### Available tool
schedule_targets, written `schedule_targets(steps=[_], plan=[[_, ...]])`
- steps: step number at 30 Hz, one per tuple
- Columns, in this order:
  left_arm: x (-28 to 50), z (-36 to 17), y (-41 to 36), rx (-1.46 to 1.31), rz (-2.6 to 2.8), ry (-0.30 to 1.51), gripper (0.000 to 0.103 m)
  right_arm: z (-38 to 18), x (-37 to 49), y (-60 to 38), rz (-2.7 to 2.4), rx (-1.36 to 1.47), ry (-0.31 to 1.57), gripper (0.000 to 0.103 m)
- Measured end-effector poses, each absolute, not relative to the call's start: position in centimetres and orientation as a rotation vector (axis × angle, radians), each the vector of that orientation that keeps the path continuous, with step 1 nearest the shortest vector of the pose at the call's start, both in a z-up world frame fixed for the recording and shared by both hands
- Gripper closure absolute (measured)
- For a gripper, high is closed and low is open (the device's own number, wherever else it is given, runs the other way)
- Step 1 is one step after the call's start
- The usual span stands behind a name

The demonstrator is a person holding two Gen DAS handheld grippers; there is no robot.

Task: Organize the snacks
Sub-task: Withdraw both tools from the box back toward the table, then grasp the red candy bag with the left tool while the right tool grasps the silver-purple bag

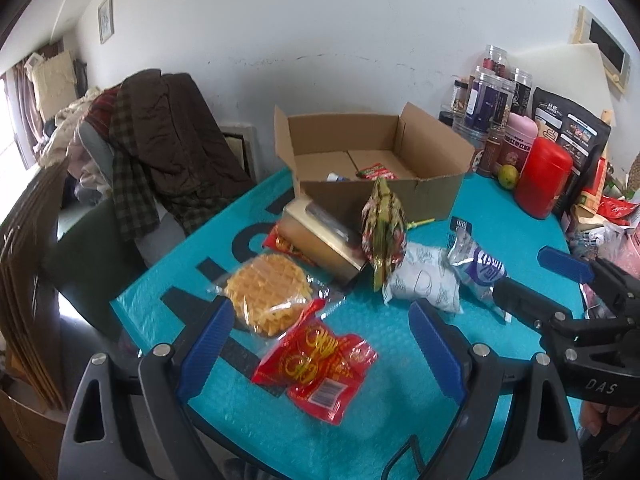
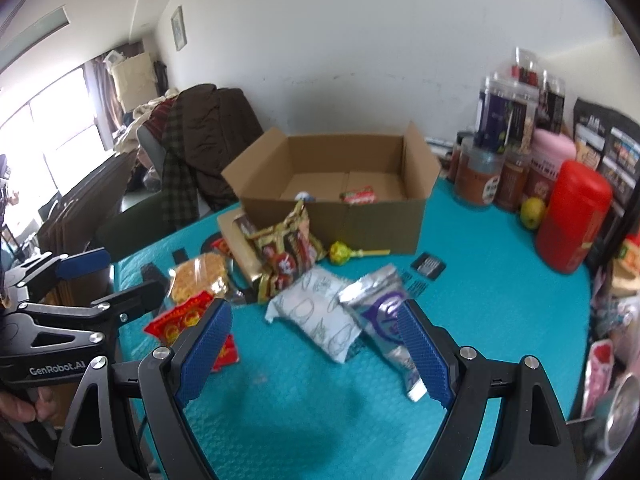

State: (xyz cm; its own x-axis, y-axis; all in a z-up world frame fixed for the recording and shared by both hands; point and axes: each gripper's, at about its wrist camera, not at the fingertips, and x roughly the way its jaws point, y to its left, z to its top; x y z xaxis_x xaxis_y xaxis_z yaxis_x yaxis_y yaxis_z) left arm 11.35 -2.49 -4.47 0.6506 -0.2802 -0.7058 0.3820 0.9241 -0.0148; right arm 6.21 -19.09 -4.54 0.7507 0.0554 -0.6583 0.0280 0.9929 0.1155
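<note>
An open cardboard box (image 1: 372, 196) (image 2: 340, 216) stands at the back of the teal mat, with a red packet (image 2: 359, 195) inside. Loose snacks lie in front of it: a waffle in clear wrap (image 1: 266, 294), a red packet (image 1: 318, 364), a gold box (image 1: 320, 246), a red-gold bag (image 1: 384, 232), a white packet (image 1: 426, 280) (image 2: 320, 312), a silver-purple packet (image 1: 478, 268) (image 2: 384, 312) and a lollipop (image 2: 342, 253). My left gripper (image 1: 320, 340) is open above the red packet. My right gripper (image 2: 314, 344) (image 1: 532, 276) is open, with the white and silver-purple packets between its fingers, pads not pressing.
Jars (image 1: 492, 96), a red canister (image 1: 544, 176), a pink tin, a green fruit (image 1: 508, 176) and a black pouch (image 1: 572, 132) crowd the back right. A chair piled with clothes (image 1: 160, 140) stands left of the table. More packets lie at the right edge.
</note>
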Motion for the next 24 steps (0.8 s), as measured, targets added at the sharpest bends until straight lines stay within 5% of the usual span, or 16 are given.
schedule_targets(steps=[24], plan=[[13.6,-11.6,-0.3,0.064,-0.304,0.925,0.013,-11.7,7.1,-19.2,0.055,0.192,0.885,0.017]])
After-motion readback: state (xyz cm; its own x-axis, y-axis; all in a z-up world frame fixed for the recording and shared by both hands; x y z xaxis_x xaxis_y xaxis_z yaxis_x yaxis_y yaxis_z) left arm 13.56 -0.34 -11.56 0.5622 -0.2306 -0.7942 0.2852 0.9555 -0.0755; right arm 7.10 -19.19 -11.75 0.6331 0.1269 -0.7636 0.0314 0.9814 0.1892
